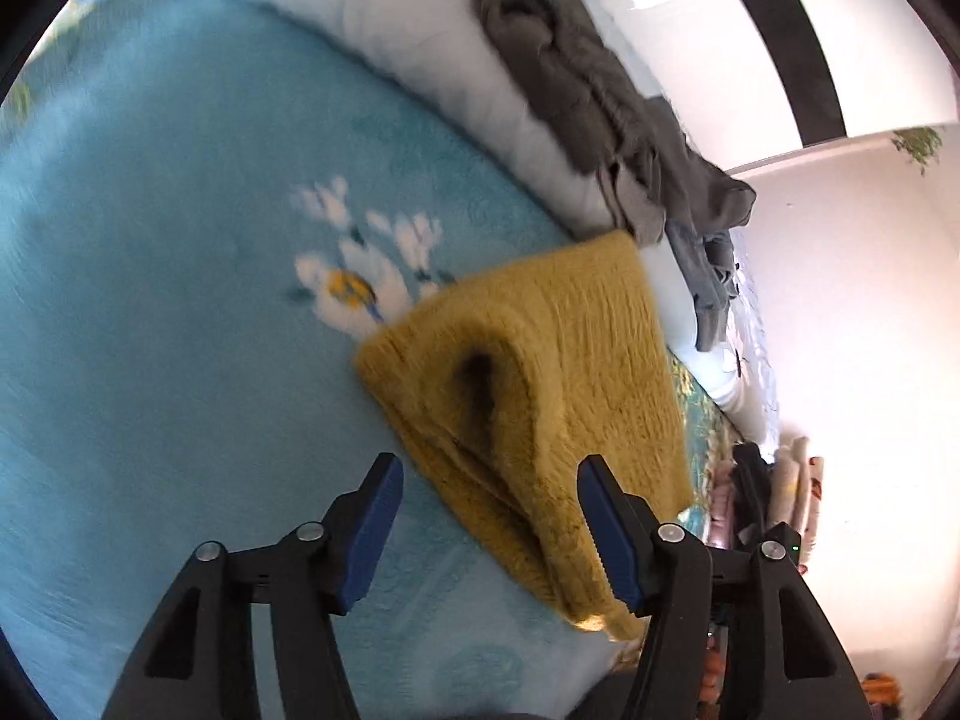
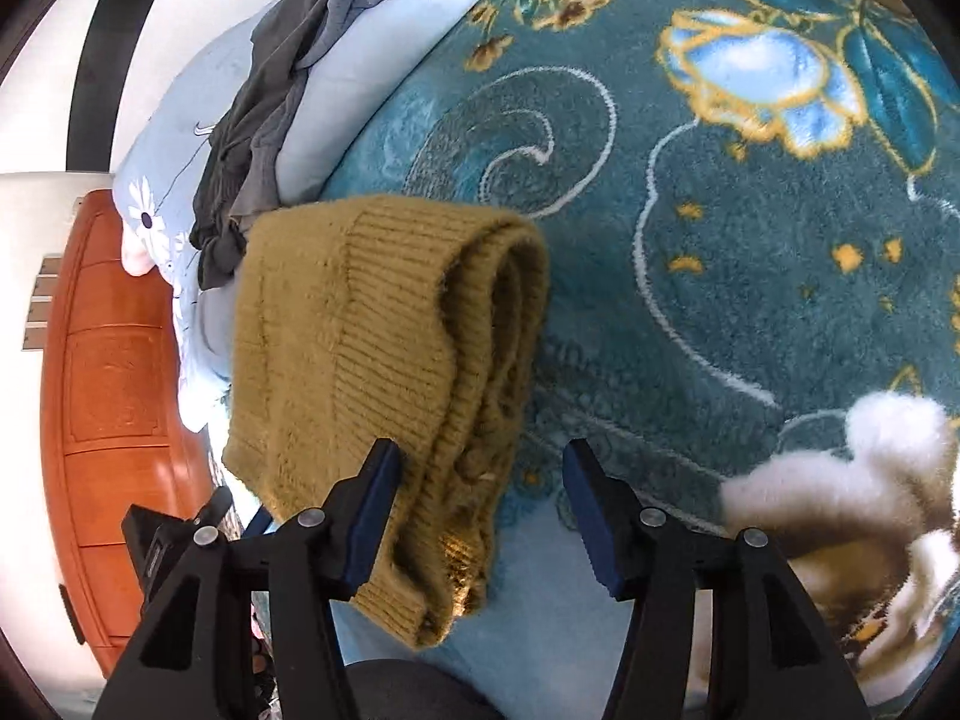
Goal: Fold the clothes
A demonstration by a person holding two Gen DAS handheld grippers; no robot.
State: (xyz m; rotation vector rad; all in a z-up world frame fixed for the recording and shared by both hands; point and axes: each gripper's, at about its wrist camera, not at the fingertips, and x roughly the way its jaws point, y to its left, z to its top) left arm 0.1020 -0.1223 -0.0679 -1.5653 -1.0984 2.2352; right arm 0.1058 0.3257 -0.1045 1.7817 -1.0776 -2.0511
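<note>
A folded mustard-yellow knitted sweater lies on a teal fleece blanket spread over a bed. My left gripper stands open just in front of it; the sweater's near edge reaches between the fingers, close to the right blue pad, well clear of the left one. In the right wrist view the same sweater shows its stacked folded layers. My right gripper is open over its near end, with the folded edge between the fingers and a wide gap on the right side.
A heap of grey clothes lies on a pale blue quilt behind the sweater. An orange wooden cabinet stands beside the bed. White fluffy fabric lies at the right on the flowered blanket. More folded items sit beyond the bed's edge.
</note>
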